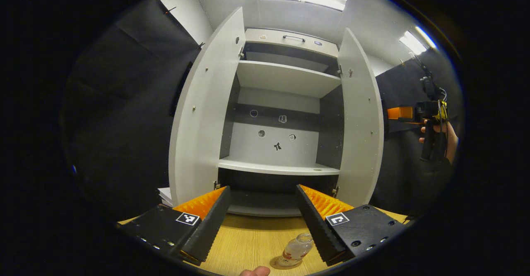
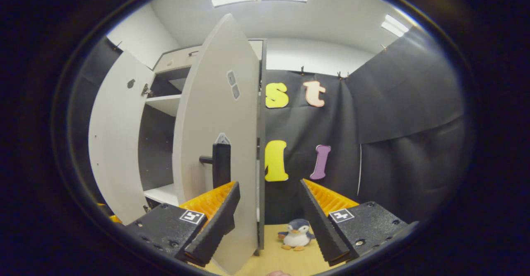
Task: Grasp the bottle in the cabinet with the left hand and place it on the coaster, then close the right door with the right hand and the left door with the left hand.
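The bottle (image 1: pixel 296 250) stands on the coaster (image 1: pixel 285 263) on the desk (image 1: pixel 248 243) before the cabinet (image 1: pixel 281 114). The left hand-held gripper (image 1: pixel 265 226) gapes wide above it. The right hand-held gripper (image 2: pixel 269 222), also wide, faces the right door (image 2: pixel 215 143) beside its handle (image 2: pixel 219 164); the left door (image 1: pixel 207 110) stands open.

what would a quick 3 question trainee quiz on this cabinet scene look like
1. True or false: the small clear glass bottle stands on the round coaster on the light wooden table.
2. How do both white cabinet doors, left and right, stand? A) shut B) open C) one of each
3. Fill in: the right tool is open beside the right door's black ____.

Key: 1 true; 2 B; 3 handle. The left tool is open too, holding nothing.
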{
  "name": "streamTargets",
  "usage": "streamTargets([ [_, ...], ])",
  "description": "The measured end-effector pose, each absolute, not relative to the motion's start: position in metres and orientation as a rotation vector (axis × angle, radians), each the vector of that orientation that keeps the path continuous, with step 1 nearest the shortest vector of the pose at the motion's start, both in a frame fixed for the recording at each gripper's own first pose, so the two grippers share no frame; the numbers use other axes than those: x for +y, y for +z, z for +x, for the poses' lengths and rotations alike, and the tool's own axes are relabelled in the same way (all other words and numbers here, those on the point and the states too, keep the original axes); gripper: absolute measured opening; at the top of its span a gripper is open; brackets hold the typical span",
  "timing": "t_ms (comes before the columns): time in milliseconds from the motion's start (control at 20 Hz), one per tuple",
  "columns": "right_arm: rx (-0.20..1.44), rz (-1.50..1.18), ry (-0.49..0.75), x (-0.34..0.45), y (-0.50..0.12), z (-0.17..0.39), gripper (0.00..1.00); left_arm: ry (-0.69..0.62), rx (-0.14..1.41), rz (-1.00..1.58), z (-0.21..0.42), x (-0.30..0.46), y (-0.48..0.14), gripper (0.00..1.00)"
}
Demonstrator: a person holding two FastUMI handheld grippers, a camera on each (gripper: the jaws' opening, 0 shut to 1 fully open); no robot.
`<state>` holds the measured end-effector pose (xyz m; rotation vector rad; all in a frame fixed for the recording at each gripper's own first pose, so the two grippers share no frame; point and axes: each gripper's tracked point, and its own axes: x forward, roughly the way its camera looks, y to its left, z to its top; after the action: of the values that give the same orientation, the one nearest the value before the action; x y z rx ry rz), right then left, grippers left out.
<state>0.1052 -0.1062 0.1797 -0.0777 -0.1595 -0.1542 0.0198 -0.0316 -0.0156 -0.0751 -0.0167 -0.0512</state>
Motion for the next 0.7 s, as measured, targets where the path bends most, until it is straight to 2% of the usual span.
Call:
streamTargets([
  [200, -0.162, -0.087, -0.073, -0.069, 0.179, 0.128, 0.92, -0.017, -0.017, -0.072, 0.017, -0.017, -0.017, 0.95],
  [300, -0.159, -0.075, -0.046, -0.056, 0.179, 0.141, 0.94, 0.002, -0.017, -0.066, 0.016, -0.009, -0.017, 0.95],
  [450, -0.165, -0.065, -0.056, -0.054, 0.176, 0.144, 0.95, 0.016, -0.016, -0.058, 0.011, -0.004, -0.016, 0.95],
  [500, -0.175, -0.068, -0.059, -0.052, 0.177, 0.142, 0.95, 0.017, -0.015, -0.054, 0.009, -0.003, -0.016, 0.99],
  [550, -0.182, -0.072, -0.061, -0.051, 0.176, 0.139, 0.95, 0.02, -0.016, -0.052, 0.007, -0.002, -0.014, 0.95],
  [600, -0.188, -0.077, -0.061, -0.049, 0.173, 0.135, 0.92, 0.021, -0.019, -0.054, 0.007, 0.0, -0.011, 0.95],
  [650, -0.195, -0.078, -0.062, -0.047, 0.171, 0.13, 0.95, 0.019, -0.024, -0.057, 0.006, 0.001, -0.007, 0.99],
  [700, -0.202, -0.075, -0.063, -0.046, 0.169, 0.124, 0.95, 0.022, -0.027, -0.058, 0.006, 0.003, -0.004, 0.99],
])
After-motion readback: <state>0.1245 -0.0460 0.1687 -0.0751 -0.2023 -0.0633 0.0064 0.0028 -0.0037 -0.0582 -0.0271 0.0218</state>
